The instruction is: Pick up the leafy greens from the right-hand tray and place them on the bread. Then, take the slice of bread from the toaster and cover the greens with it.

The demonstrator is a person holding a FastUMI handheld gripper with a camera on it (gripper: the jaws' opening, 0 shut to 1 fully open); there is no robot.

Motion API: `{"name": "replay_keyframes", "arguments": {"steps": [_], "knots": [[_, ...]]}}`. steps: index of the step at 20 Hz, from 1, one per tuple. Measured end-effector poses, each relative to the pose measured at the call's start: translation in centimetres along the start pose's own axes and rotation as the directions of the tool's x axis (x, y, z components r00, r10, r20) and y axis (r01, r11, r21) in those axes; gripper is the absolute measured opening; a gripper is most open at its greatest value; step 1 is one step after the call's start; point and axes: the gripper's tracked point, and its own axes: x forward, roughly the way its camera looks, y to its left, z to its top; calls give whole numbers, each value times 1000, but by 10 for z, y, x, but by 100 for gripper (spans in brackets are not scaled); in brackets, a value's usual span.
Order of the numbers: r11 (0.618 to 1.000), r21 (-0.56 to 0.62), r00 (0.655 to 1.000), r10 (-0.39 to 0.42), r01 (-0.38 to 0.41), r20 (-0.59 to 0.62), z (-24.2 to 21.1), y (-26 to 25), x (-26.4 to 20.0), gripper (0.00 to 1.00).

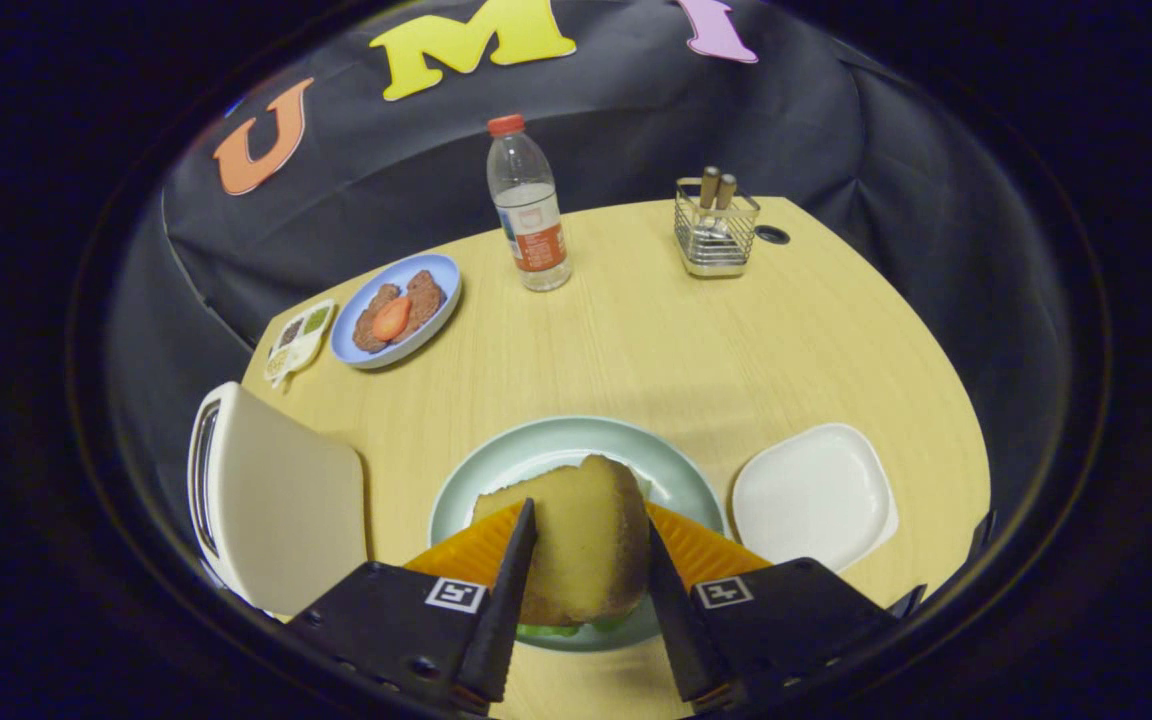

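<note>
Between the two fingers of the claw (588, 560) sits a slice of bread (576, 540), toasted at the edges, with a finger pressed against each side of it, so the claw is clamped on the slice. The slice is held over a pale green plate (496, 470) just ahead of the fingers. Under the near edge of the slice a bit of leafy greens (551, 630) shows on the plate; whether the slice touches them cannot be told. Whatever lies beneath the greens is hidden.

To the left of the plate stands a white toaster (276, 500), its slot facing away to the left; contents of the slot not visible. To the right of the plate lies a white tray (816, 495), bare.

Farther across the wooden tabletop (656, 350): a blue plate (441, 300) holding brown pieces and a red slice, a small sauce dish (298, 338) beside it, a clear water bottle (528, 205) with a red cap, upright, and a wire holder (715, 235) with two wooden handles sticking up.
</note>
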Motion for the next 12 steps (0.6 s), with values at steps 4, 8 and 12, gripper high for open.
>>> {"name": "replay_keyframes", "arguments": {"steps": [4,8,12], "knots": [[1000,-27,1000,3,-3,6,9,-7,-12,67],[999,-40,1000,17,-16,22,18,-16,-34,69],[998,-60,997,32,-28,64,30,-22,-65,70]]}}
